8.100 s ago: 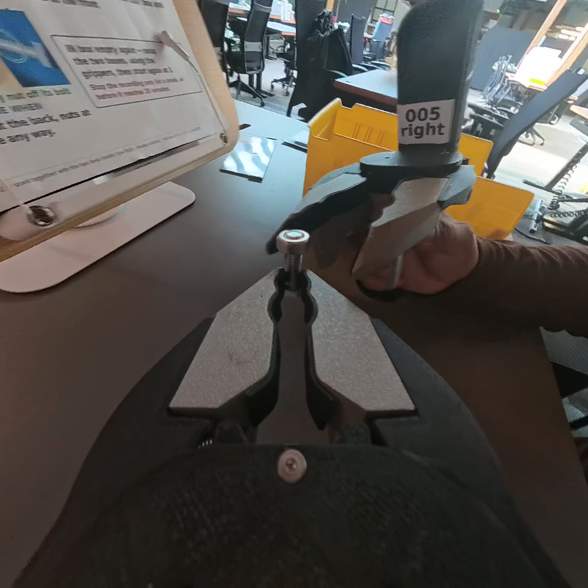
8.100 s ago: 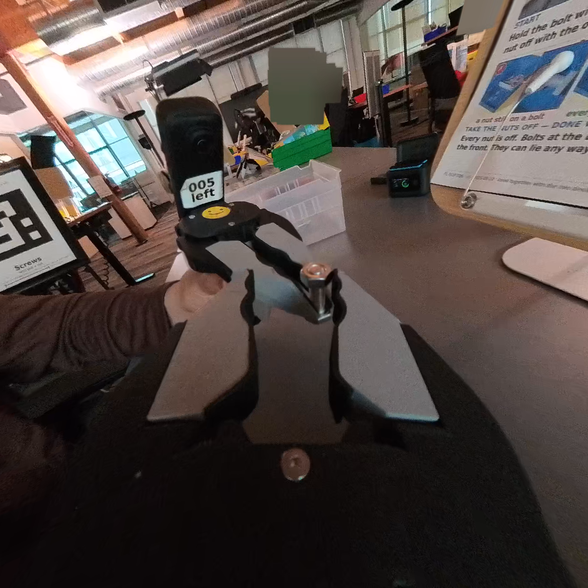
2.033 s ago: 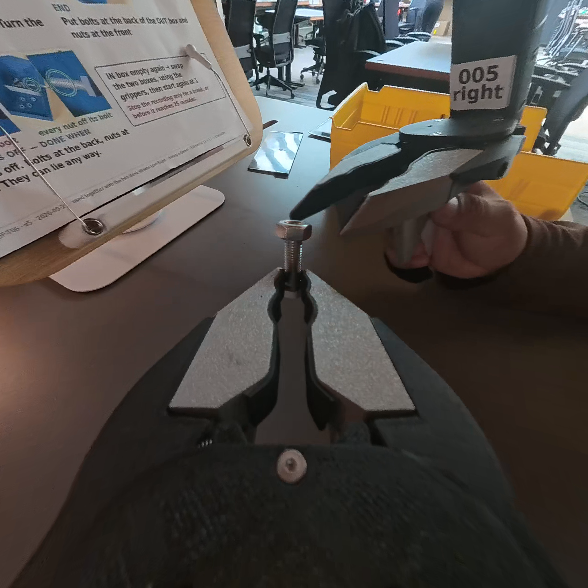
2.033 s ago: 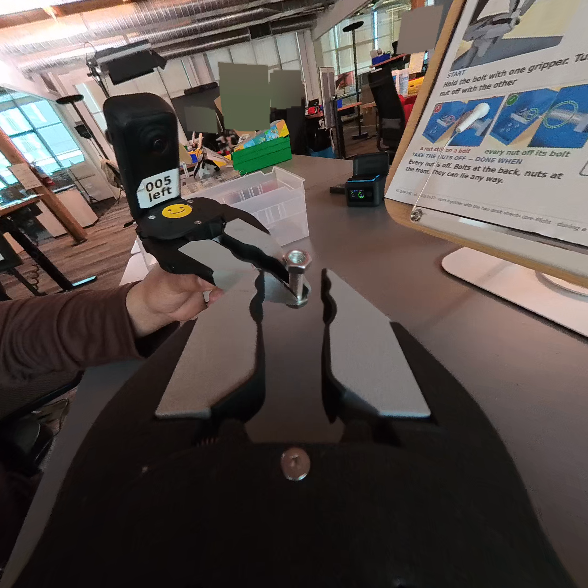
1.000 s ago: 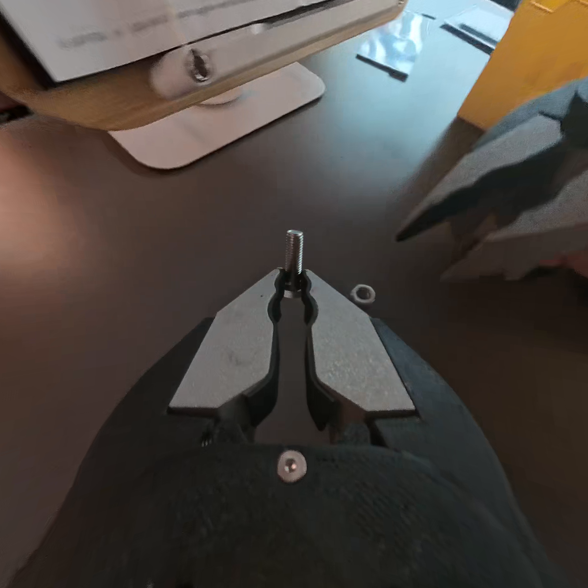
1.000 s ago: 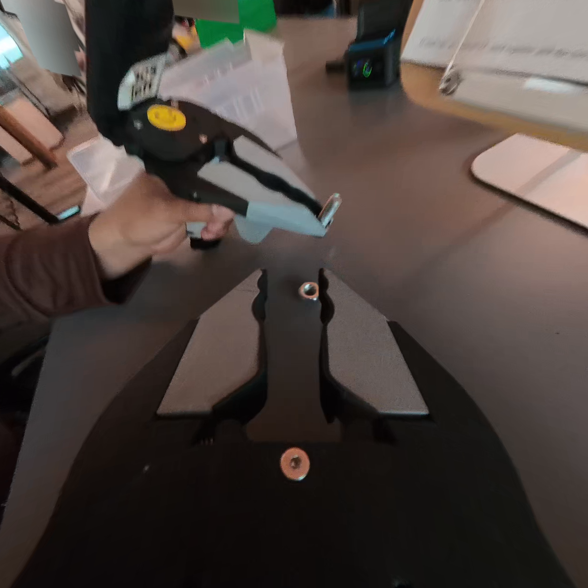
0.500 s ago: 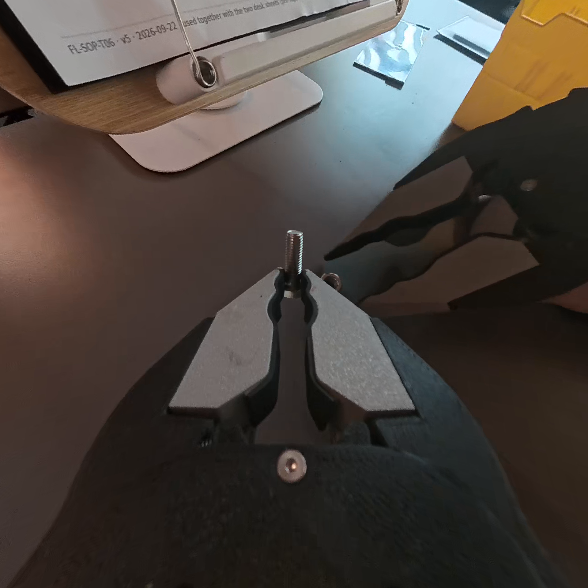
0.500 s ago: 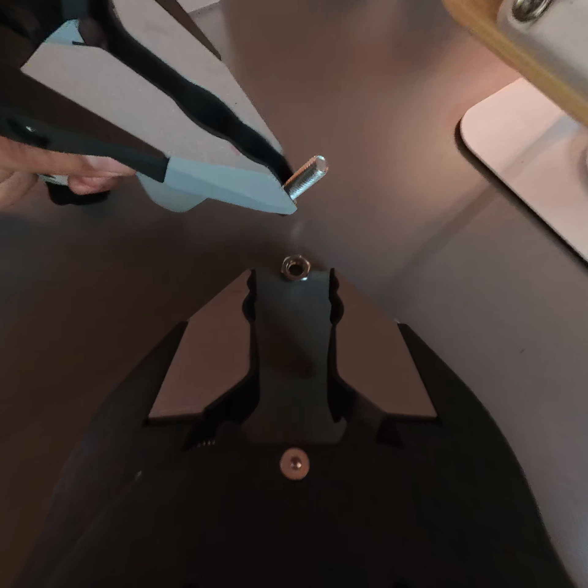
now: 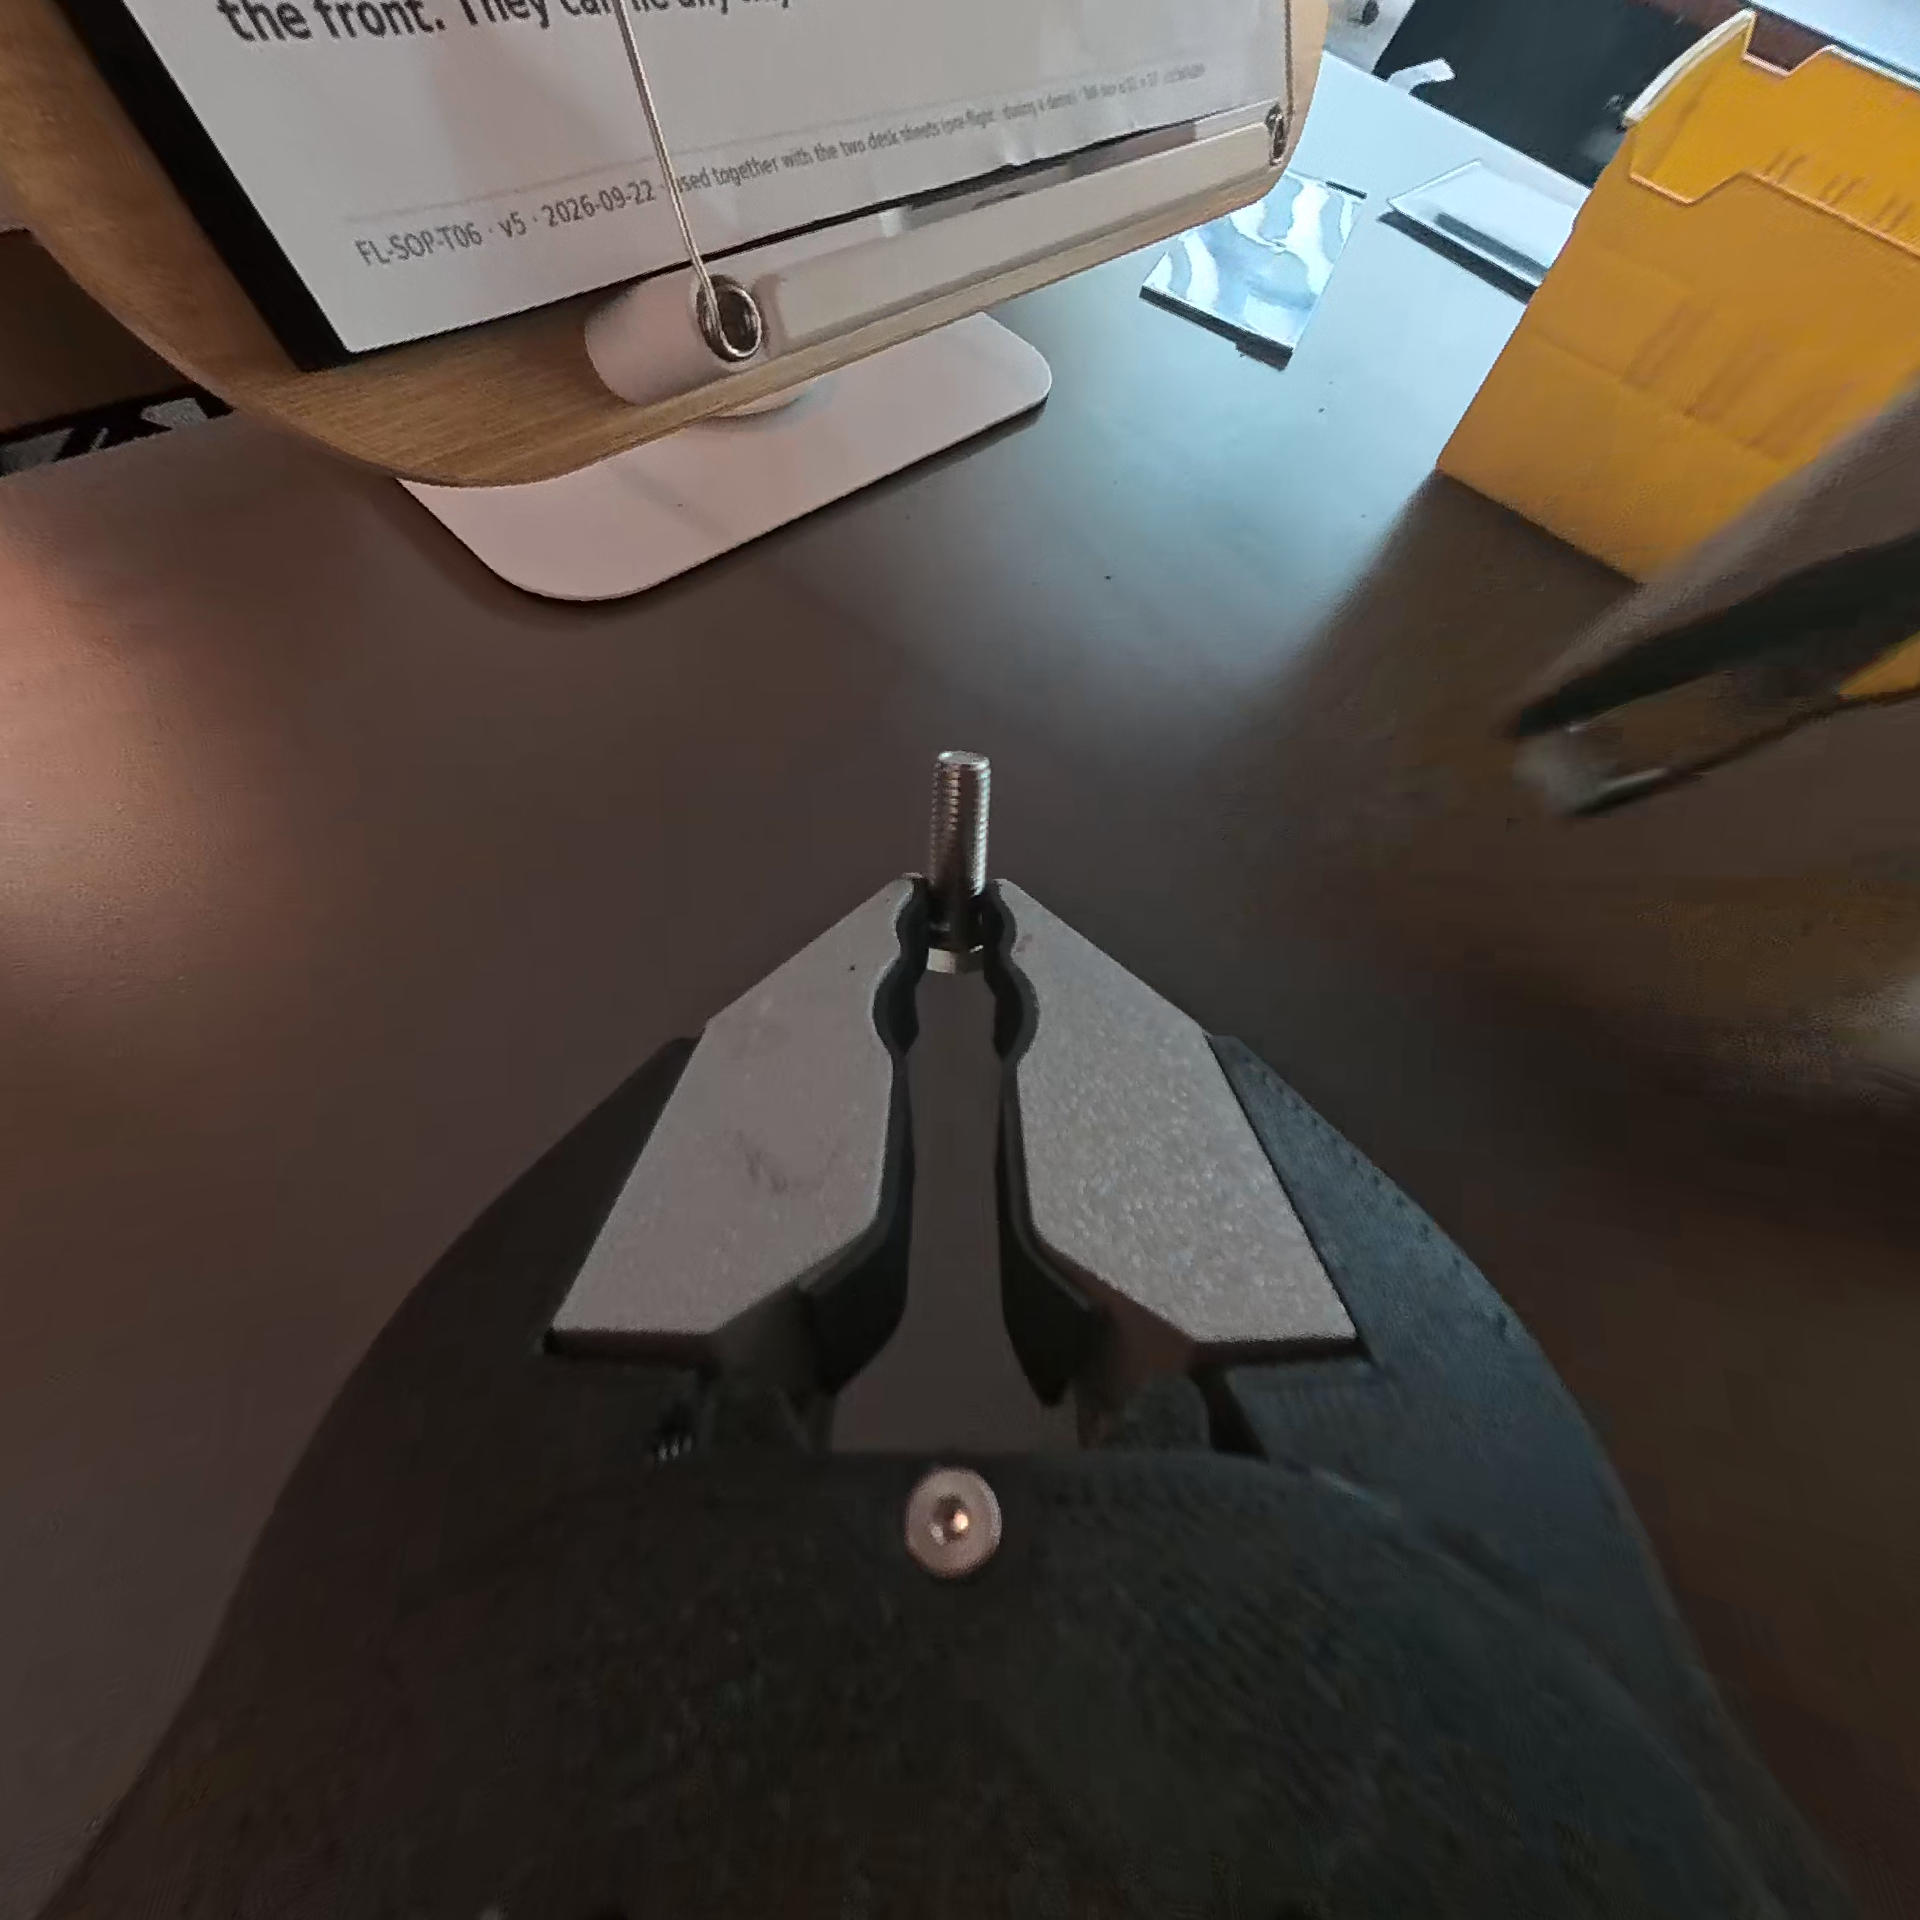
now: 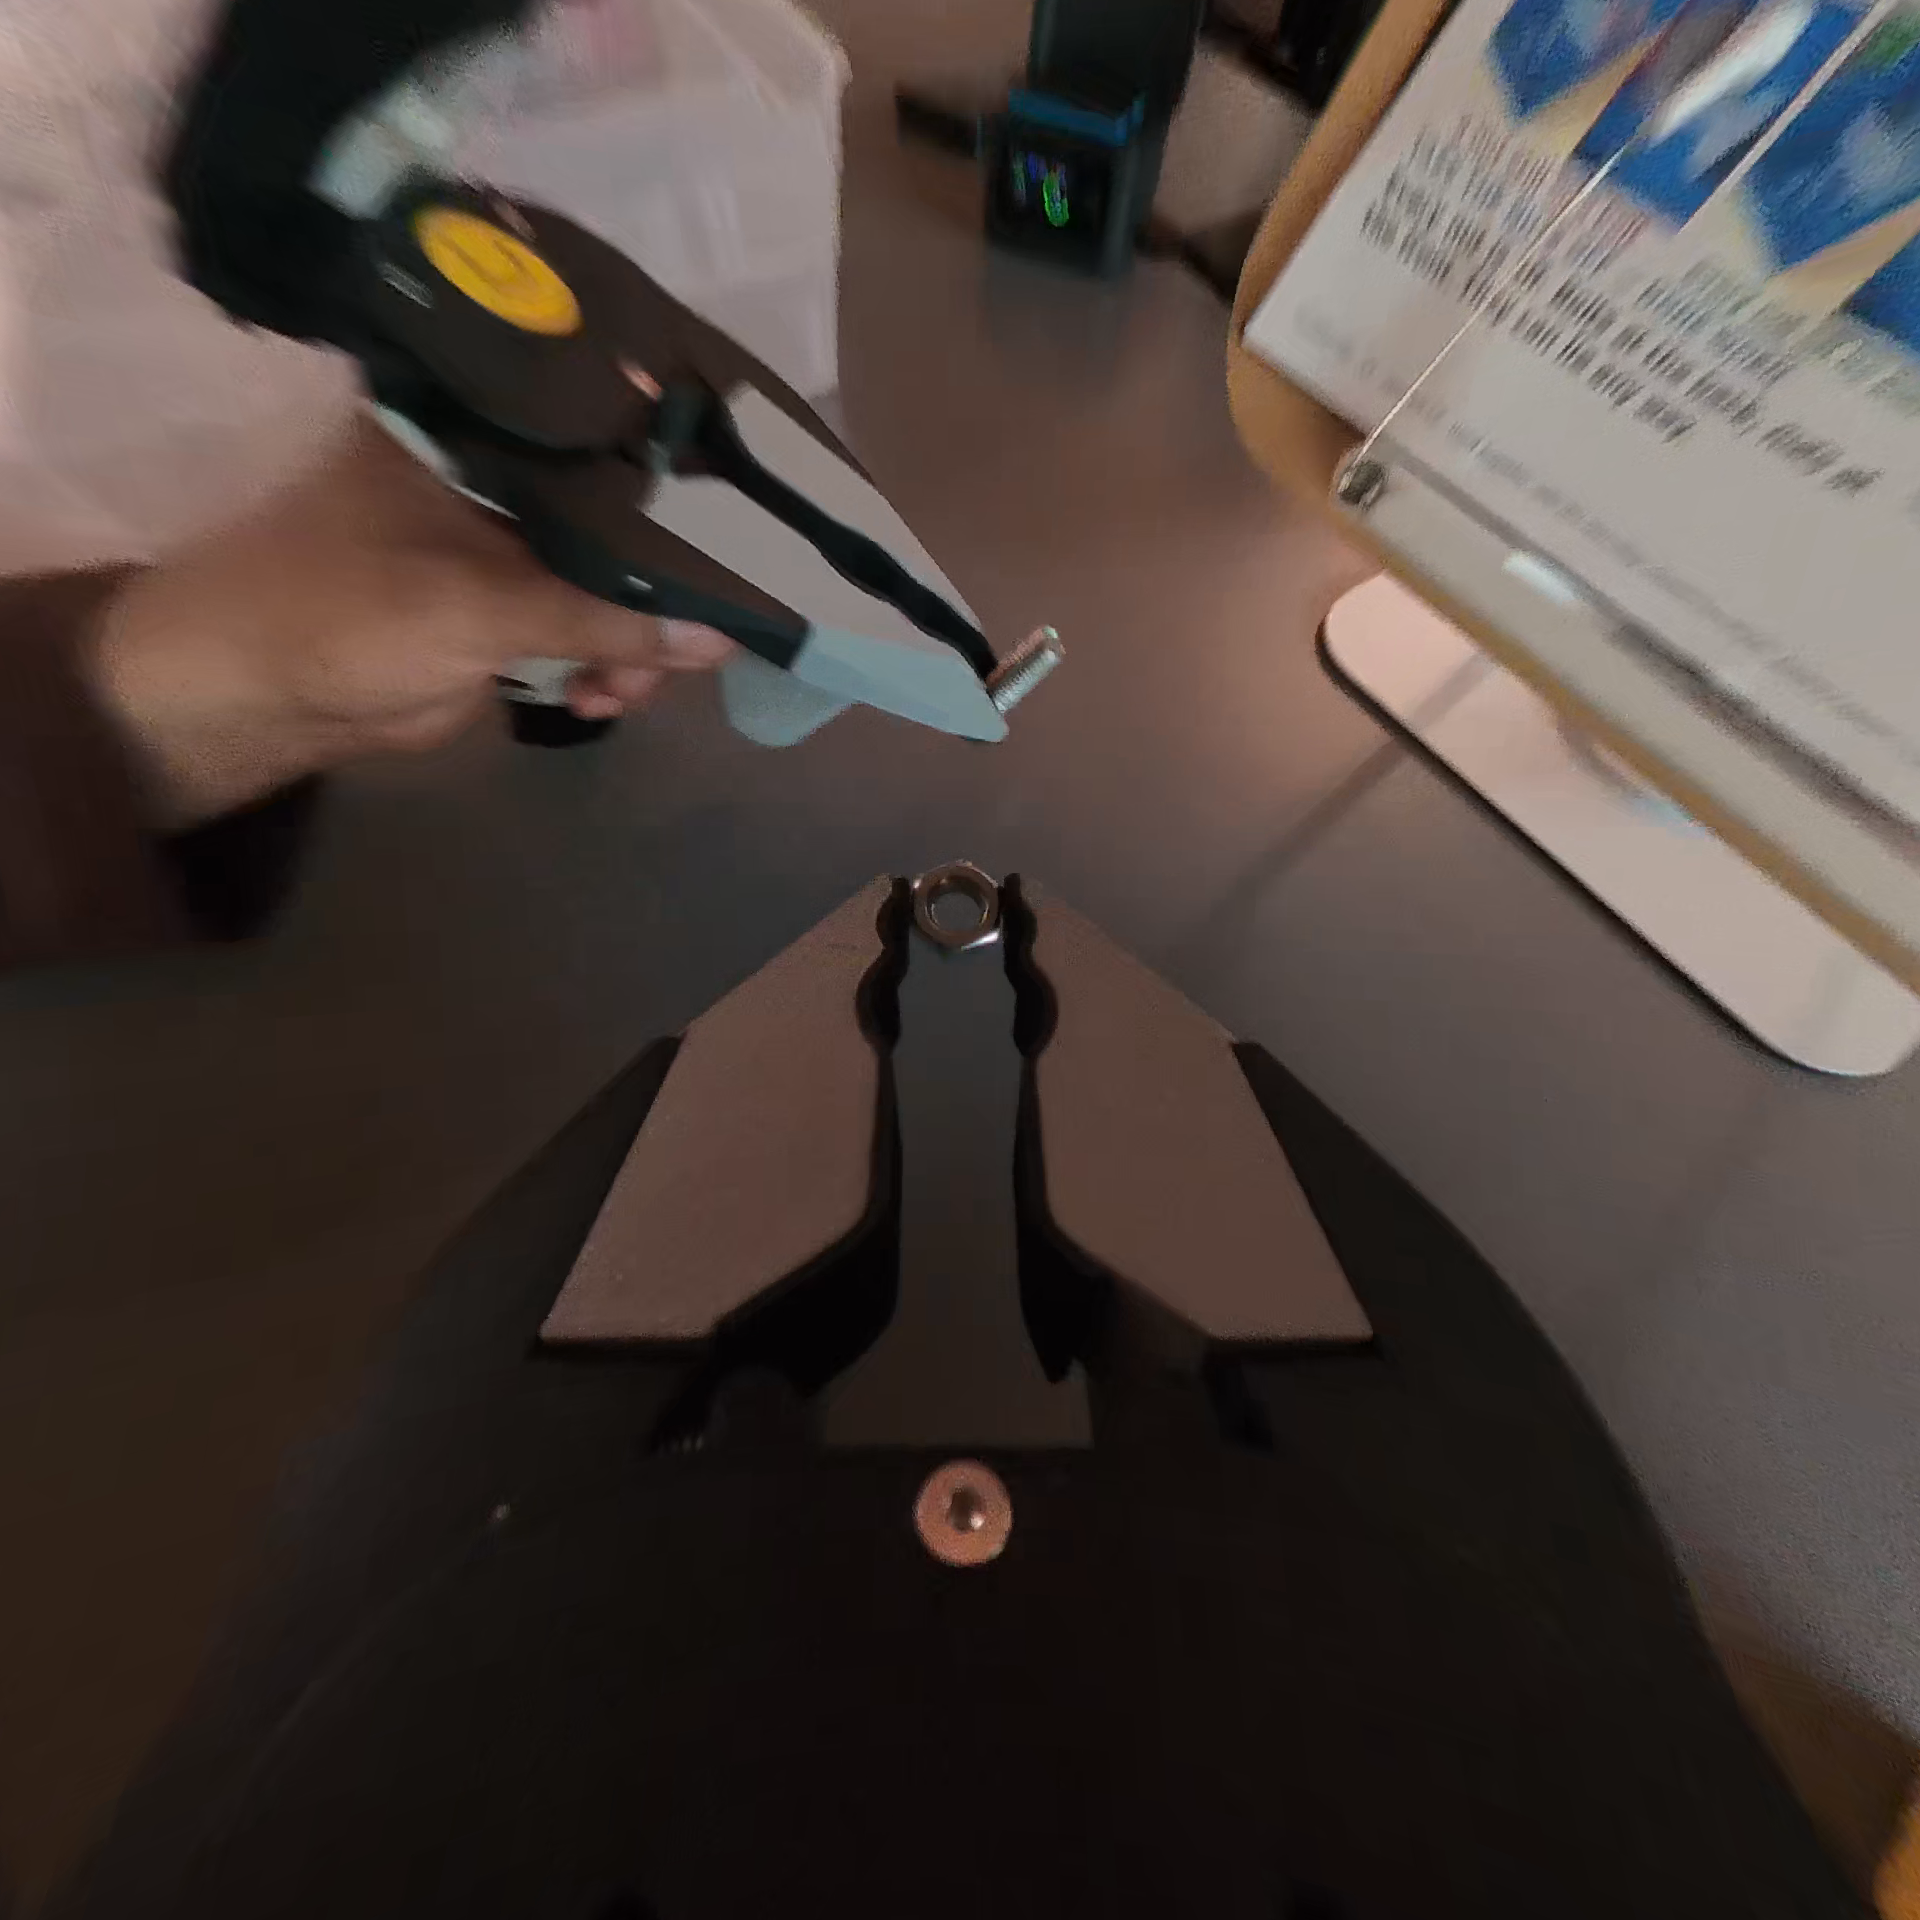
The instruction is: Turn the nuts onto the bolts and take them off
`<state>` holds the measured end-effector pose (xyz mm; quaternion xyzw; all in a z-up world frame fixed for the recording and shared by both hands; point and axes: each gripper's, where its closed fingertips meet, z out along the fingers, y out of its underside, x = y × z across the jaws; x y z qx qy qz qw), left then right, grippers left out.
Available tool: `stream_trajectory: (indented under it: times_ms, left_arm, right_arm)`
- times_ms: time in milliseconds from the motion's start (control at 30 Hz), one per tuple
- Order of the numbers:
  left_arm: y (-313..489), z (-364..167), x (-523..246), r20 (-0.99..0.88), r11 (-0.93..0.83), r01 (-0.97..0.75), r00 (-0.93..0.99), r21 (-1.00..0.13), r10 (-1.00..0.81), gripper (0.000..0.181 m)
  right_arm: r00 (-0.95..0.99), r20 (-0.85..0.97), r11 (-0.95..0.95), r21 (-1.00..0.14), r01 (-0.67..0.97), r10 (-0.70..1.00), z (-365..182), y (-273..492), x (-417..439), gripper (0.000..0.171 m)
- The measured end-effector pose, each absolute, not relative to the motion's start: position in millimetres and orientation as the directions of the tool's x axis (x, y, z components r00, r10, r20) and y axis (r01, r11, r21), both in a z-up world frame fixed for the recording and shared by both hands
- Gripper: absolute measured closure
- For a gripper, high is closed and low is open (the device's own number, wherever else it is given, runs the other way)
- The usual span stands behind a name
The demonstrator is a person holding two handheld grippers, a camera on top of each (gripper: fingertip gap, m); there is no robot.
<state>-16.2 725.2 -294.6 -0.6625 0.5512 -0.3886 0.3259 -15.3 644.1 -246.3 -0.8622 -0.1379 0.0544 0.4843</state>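
My left gripper (image 9: 957, 904) is shut on the head end of a silver bolt (image 9: 960, 821); its bare thread sticks out past the tips, above the dark table (image 9: 416, 831). My right gripper (image 10: 956, 894) is shut on a small hex nut (image 10: 985, 920), held flat between its tips. In the right wrist view the left gripper (image 10: 992, 675) and its bolt (image 10: 1023, 665) are ahead and slightly left, a short way from the nut. In the left wrist view the right gripper (image 9: 1548, 748) is a blur at the right edge, apart from the bolt.
A wooden stand with an instruction sheet (image 9: 727, 156) on a white base (image 9: 779, 488) stands behind the bolt. A yellow bin (image 9: 1714, 312) is at the back right, with shiny flat plates (image 9: 1247, 270) beside it. A clear plastic box (image 10: 707, 156) and a small black device (image 10: 1070, 177) are farther off. Spacing between my two grippers at the tips: around 10 cm. To reach the small black device (image 10: 1070, 177) in a straight line is about 30 cm for my left fingers, about 40 cm for my right.
The nut came off the bolt and lay on the table. My right gripper came down over it, shut on it, and moved away from the bolt. The left gripper kept the bolt.
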Motion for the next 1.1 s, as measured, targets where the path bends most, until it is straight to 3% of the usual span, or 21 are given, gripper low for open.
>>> stream_trajectory:
  times_ms: [33, 200, 400, 500, 633, 833, 1000, 1100]
  left_arm:
    - [724.2, -293.6, -15.9, 0.153, -0.175, -0.476, 0.084, -0.862, -0.985, 0.174]
    - [716.8, -289.3, -14.2, 0.151, -0.159, -0.469, 0.055, -0.869, -0.987, 0.174]
    - [704.4, -285.0, -11.9, 0.133, -0.125, -0.462, 0.016, -0.878, -0.991, 0.174]
    - [701.6, -285.0, -11.8, 0.108, -0.101, -0.465, 0.011, -0.879, -0.994, 0.174]
    - [693.9, -283.6, -10.1, 0.107, -0.083, -0.459, -0.026, -0.884, -0.994, 0.174]
    - [652.5, -271.2, -7.6, 0.129, -0.021, -0.392, -0.251, -0.920, -0.959, 0.174]
    - [629.0, -262.9, -11.7, 0.109, 0.033, -0.351, -0.376, -0.936, -0.920, 0.174]
    - [617.2, -256.8, -14.4, 0.082, 0.066, -0.319, -0.430, -0.945, -0.899, 0.174]
  right_arm:
    - [0.956, 0.046, -0.467, -0.865, 0.183, 0.288, -226.5, 627.7, -14.3, 0.157]
    - [0.973, 0.231, -0.464, -0.859, 0.218, 0.029, -154.3, 544.4, 66.5, 0.157]
    - [0.954, 0.196, -0.529, -0.847, 0.048, -0.229, -149.3, 448.1, 161.2, 0.157]
    - [0.957, 0.128, -0.581, -0.812, -0.049, -0.259, -173.0, 413.2, 175.3, 0.157]
    - [0.951, 0.090, -0.733, -0.660, -0.165, -0.296, -238.6, 375.4, 185.4, 0.158]
    - [0.946, 0.092, -0.827, -0.517, -0.221, -0.311, -301.3, 364.0, 189.7, 0.156]
    - [0.939, 0.066, -0.786, -0.568, -0.243, -0.338, -282.3, 368.5, 196.1, 0.150]
    - [0.909, 0.138, -0.706, -0.679, -0.203, -0.393, -235.5, 372.2, 200.0, 0.149]
